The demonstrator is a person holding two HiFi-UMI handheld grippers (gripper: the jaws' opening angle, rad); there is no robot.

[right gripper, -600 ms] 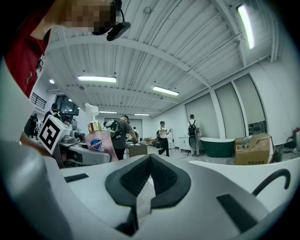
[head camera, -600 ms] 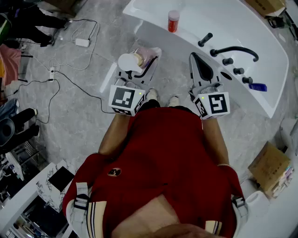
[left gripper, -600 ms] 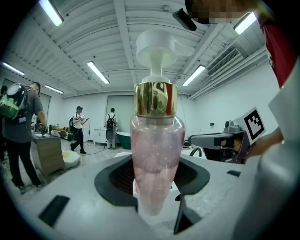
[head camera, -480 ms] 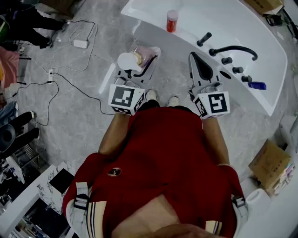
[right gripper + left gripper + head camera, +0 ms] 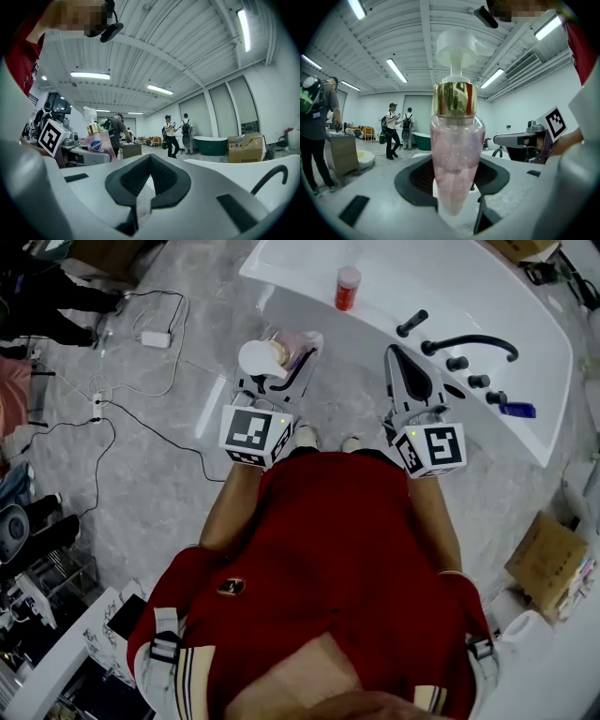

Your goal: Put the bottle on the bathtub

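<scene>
While the left gripper (image 5: 455,190) pinches the bottle (image 5: 457,150), the right gripper (image 5: 149,180) is pressed together. Bottle upright; bathtub (image 5: 441,287) just ahead.

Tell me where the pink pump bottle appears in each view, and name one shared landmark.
Head view: pink pump bottle upper centre-left, held in the left gripper.
Left gripper view: bottle at the centre, clamped between the jaws.
Right gripper view: bottle small, far left.
Shared landmark: left gripper's marker cube, beside the bottle in head and right gripper views.
</scene>
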